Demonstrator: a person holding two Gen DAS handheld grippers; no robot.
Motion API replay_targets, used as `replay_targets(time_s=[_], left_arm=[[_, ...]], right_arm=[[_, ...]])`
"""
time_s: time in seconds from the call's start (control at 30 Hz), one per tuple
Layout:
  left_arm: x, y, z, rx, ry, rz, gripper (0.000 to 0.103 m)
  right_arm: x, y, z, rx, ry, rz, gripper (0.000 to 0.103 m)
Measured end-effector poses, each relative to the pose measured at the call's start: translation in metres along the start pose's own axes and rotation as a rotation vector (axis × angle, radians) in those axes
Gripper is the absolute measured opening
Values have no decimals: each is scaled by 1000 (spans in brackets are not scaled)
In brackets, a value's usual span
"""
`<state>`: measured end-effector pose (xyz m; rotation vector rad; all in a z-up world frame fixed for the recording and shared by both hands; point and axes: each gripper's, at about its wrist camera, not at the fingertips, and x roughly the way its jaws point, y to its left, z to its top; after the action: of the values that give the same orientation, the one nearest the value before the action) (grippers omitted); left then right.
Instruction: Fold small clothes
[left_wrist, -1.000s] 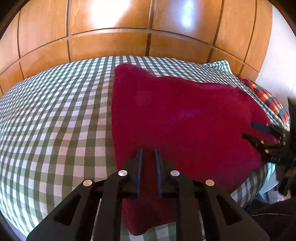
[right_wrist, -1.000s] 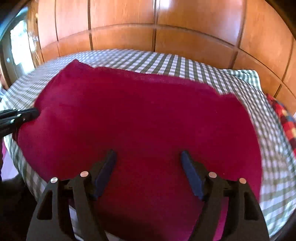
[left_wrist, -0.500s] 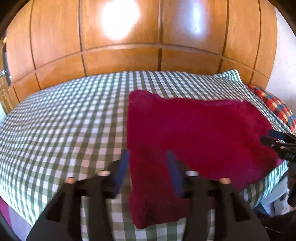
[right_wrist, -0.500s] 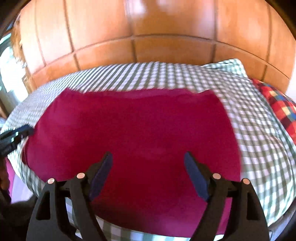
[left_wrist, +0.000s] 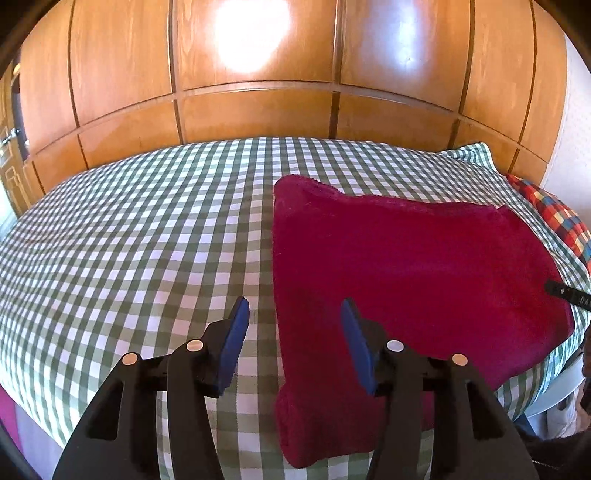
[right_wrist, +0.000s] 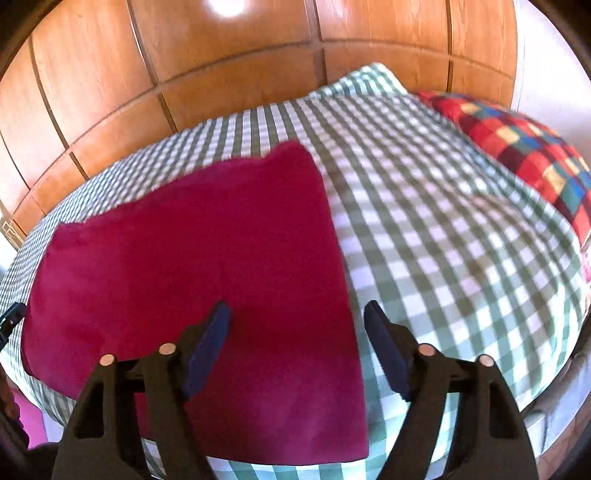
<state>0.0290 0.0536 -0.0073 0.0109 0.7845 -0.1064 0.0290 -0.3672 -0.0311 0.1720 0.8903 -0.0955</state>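
Observation:
A dark red fleece garment (left_wrist: 406, 266) (right_wrist: 192, 258) lies folded flat on the green-and-white checked bed cover (left_wrist: 129, 240) (right_wrist: 443, 240). My left gripper (left_wrist: 293, 321) hangs open above the garment's left edge, with the pads touching nothing. My right gripper (right_wrist: 297, 321) hovers over the garment's right edge. Its jaws are closing, the cloth lies below the gap, and the pads press on nothing. The right gripper's tip (left_wrist: 565, 293) shows at the far right of the left wrist view. The left gripper's tip (right_wrist: 11, 317) shows at the left rim of the right wrist view.
A red, blue and yellow plaid pillow (left_wrist: 554, 218) (right_wrist: 517, 147) sits at the bed's right end. Glossy wooden cupboard panels (left_wrist: 258, 110) (right_wrist: 221, 74) stand behind the bed. The bed's near edge drops off just under both grippers.
My left gripper let go of the garment's near left edge, opened and lifted a little. My right gripper slid to the garment's right edge and rolled.

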Motion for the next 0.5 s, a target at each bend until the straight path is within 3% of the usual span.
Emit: replay_targets(time_s=[0.2, 0.5], left_arm=[[7, 8, 6, -14, 3, -13, 51], [36, 48, 28, -177, 68, -198, 51]], right_arm=[[4, 4, -5, -13, 6, 12, 64], [9, 3, -6, -25, 7, 27, 59]])
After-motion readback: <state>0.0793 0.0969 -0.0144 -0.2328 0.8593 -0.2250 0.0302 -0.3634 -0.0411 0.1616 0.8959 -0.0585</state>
